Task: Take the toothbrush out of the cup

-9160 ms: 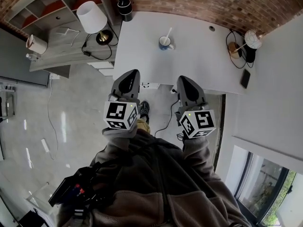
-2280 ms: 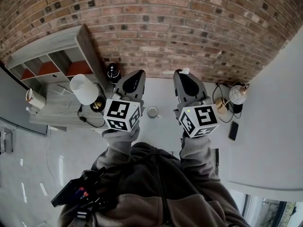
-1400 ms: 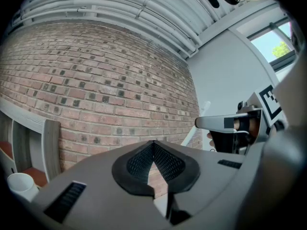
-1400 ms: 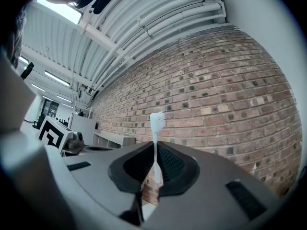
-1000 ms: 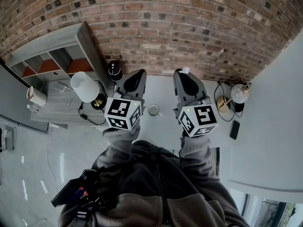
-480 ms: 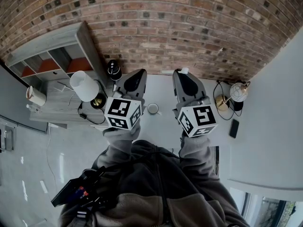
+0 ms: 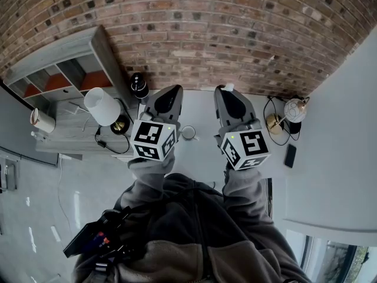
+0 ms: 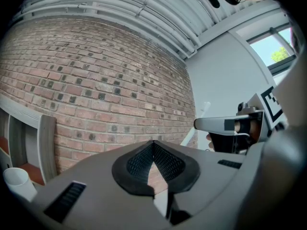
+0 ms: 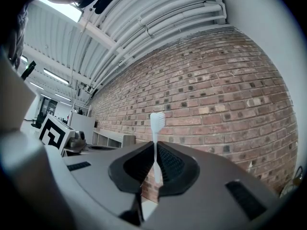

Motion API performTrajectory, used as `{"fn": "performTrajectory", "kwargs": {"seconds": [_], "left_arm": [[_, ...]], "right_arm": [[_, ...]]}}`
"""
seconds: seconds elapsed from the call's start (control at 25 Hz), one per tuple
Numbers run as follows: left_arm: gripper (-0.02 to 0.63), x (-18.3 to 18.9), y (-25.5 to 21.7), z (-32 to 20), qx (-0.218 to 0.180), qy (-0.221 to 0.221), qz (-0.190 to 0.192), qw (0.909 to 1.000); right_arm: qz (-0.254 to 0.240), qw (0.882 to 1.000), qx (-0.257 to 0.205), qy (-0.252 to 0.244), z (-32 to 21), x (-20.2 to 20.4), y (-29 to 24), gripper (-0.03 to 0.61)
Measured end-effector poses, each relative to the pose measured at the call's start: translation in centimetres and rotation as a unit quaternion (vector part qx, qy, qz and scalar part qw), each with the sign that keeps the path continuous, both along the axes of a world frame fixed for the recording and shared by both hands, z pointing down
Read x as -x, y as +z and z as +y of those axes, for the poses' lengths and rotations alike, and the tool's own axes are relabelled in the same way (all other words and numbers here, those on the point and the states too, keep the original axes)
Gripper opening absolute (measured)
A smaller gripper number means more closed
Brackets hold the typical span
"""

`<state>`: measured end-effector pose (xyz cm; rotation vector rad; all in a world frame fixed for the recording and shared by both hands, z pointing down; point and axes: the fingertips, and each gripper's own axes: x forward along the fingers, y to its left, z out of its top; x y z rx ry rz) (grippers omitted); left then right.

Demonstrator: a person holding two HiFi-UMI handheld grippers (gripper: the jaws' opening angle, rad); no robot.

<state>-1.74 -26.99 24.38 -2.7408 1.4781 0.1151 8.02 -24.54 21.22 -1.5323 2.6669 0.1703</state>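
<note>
Toothbrush (image 9: 156,128) stood upright, pinched between jaws of right gripper (image 7: 226,93), clear of cup (image 7: 188,133) on white table (image 7: 200,155), brick wall (image 9: 230,90) behind. Left gripper (image 8: 153,147) jaws pressed together, empty. Best handling: firm pinch, brush vertical, carried well away from rim.

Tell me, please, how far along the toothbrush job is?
Done: the toothbrush is out of the cup. In hand: the right hand-held gripper is shut on its handle, bristles up. Left to do: seemingly nothing; the left hand-held gripper is shut, empty.
</note>
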Motion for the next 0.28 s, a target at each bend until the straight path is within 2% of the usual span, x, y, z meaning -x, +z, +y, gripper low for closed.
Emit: {"fn": "performTrajectory", "kwargs": {"seconds": [0.28], "left_arm": [[0.004, 0.11, 0.17, 0.12, 0.002, 0.003, -0.001, 1.0000]], "right_arm": [[0.001, 1.000, 0.002, 0.001, 0.11, 0.18, 0.18, 0.021]]}}
